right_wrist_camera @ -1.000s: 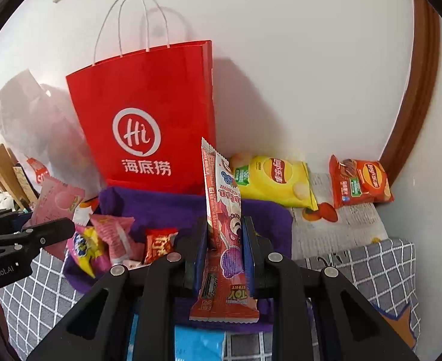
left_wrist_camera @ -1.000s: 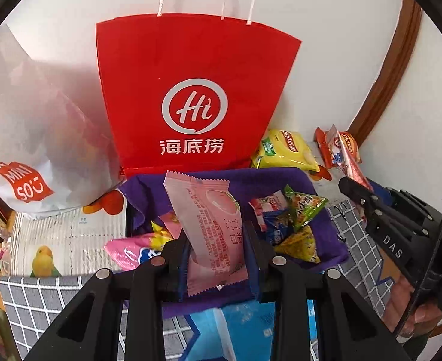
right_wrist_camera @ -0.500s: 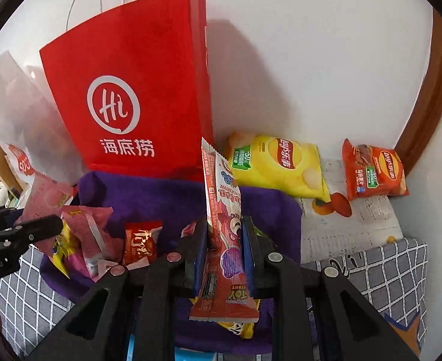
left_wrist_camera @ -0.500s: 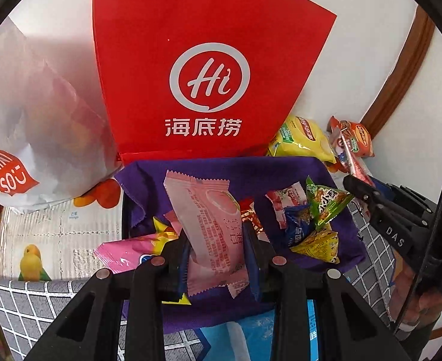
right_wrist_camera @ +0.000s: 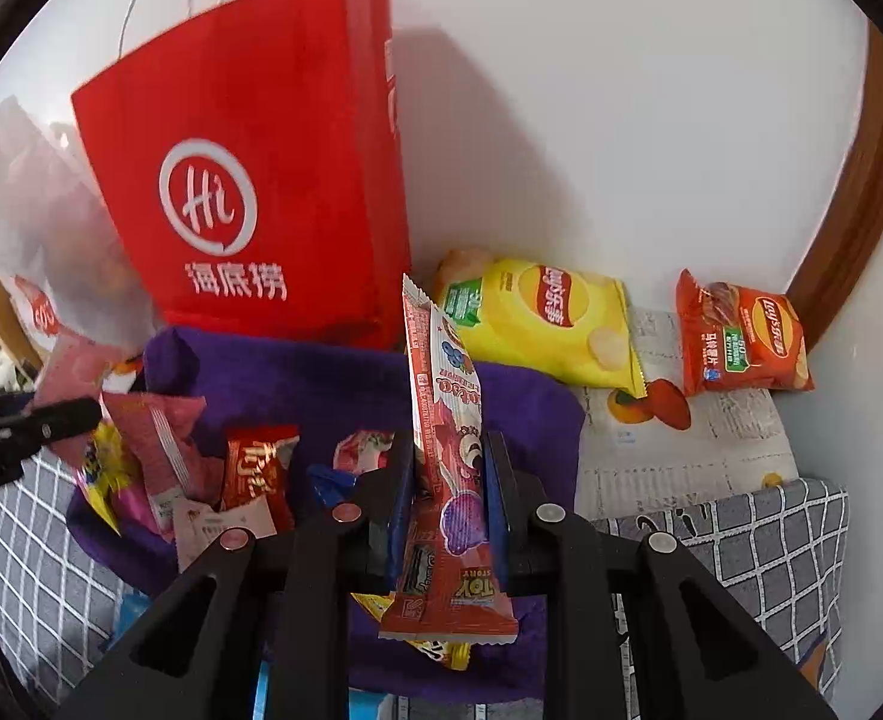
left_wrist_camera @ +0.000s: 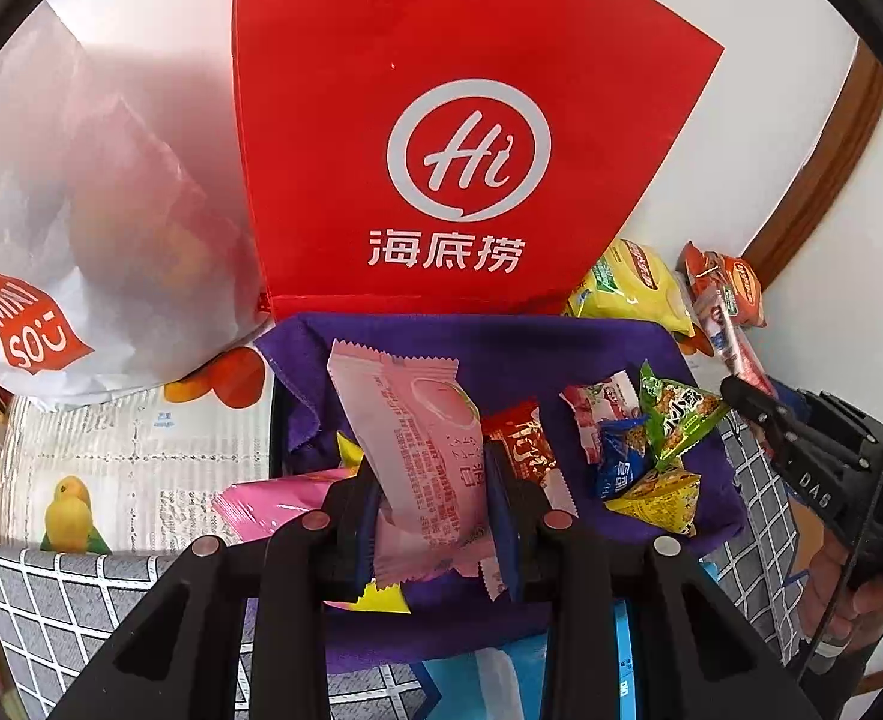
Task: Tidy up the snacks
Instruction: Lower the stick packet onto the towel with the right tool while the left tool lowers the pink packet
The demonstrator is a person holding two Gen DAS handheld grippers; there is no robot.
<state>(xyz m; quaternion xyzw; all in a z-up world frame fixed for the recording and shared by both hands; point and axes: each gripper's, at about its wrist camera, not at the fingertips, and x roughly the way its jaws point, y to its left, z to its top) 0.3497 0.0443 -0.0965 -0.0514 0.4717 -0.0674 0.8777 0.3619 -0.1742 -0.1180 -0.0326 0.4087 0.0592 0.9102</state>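
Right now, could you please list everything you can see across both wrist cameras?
Paper bag: 1, red with white logo, upright against the wall behind the cloth.
Plastic bag: 1, white with red label, left of the red bag.
Purple cloth: 1, lining a container that holds loose snacks.
Loose snack packets: several, red, green, blue, yellow, pink, on the cloth.
Yellow chip bag: 1, lying by the wall, right of the red bag.
Orange chip bag: 1, near the right corner.
Checked cloth: 1, grey with white lines, under everything.
Pink packet: 1, held upright.
Long red packet: 1, held upright.
Left gripper: shut on the pink packet.
Right gripper: shut on the long red packet.
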